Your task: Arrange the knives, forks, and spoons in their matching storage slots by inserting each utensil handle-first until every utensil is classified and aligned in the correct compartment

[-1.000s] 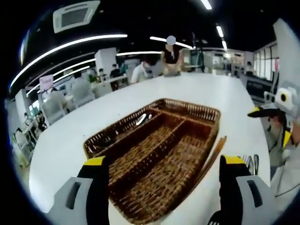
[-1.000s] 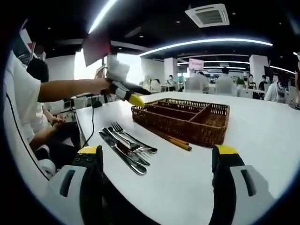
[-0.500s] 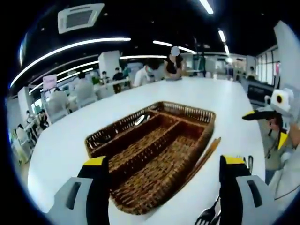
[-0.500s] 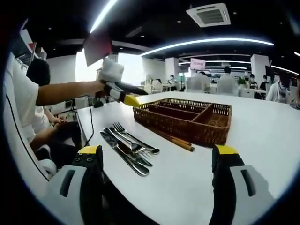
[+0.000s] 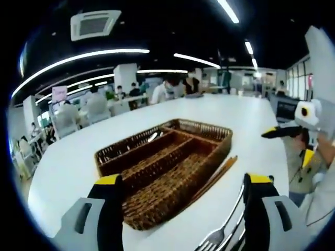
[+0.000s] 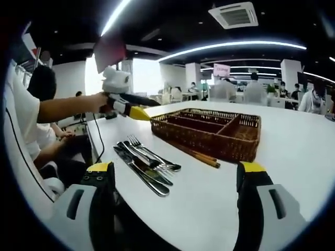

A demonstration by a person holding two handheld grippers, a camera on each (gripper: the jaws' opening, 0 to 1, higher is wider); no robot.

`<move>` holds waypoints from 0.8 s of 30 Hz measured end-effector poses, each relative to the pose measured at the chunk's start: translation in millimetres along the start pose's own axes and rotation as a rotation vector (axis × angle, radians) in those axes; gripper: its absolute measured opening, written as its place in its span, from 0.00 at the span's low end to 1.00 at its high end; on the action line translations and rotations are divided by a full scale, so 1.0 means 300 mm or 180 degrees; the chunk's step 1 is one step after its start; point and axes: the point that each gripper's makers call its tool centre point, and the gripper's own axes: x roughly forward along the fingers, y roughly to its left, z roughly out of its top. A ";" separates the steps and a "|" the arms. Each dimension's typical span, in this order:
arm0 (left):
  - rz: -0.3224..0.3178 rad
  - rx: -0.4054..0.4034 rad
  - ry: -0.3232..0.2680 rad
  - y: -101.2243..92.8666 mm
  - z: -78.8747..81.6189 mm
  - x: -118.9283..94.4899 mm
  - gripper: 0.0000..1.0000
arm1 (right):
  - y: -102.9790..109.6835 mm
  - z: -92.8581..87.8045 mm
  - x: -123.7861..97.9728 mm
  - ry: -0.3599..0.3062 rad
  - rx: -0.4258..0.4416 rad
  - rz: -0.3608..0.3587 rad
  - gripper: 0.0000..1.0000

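Observation:
A brown wicker cutlery basket (image 5: 111, 152) with long compartments lies on the white table; a spoon (image 5: 153, 137) rests in its far left slot. My left gripper (image 5: 183, 181) hovers open just before the basket's near end, with nothing between its jaws. Wooden chopsticks (image 5: 217, 175) lie along the basket's right side, and fork tines (image 5: 220, 236) show at the bottom. From the right gripper view, knives and forks (image 6: 145, 166) are piled on the table left of the basket (image 6: 201, 138). My right gripper (image 6: 175, 170) is open and empty, above the table beside that pile. The left gripper (image 6: 137, 112) is held out left of the basket.
The white table (image 6: 293, 157) stretches wide behind and right of the basket. The table's edge runs close to the cutlery pile, with a seated person (image 6: 31, 125) beyond it. My right gripper (image 5: 275, 132) shows at the right of the left gripper view. People sit at distant tables.
The left gripper has drawn back and lower, so the basket looks flatter and the fork tines have come into its view. In the right gripper view it has shifted slightly left.

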 end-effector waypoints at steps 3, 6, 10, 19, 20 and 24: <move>0.0017 0.0001 -0.0008 -0.006 -0.008 -0.008 0.97 | 0.006 0.003 0.001 0.0001 -0.0012 0.0010 1.00; 0.0029 -0.0027 -0.0011 -0.011 -0.021 -0.019 0.97 | 0.000 0.003 0.001 0.0013 -0.0027 -0.0008 1.00; 0.0056 -0.0053 -0.0045 -0.019 -0.027 -0.036 0.97 | -0.008 0.010 -0.001 -0.0004 -0.0010 -0.0027 1.00; 0.0152 -0.0178 -0.0095 -0.036 -0.061 -0.058 0.95 | -0.008 0.011 0.008 0.0002 0.0001 -0.0025 1.00; 0.0148 -0.0181 -0.0078 -0.036 -0.066 -0.059 0.95 | -0.006 0.010 0.009 0.0004 0.0002 -0.0018 1.00; 0.0182 -0.0142 -0.0064 -0.032 -0.078 -0.066 0.97 | -0.006 0.007 0.011 0.0019 -0.0008 -0.0020 1.00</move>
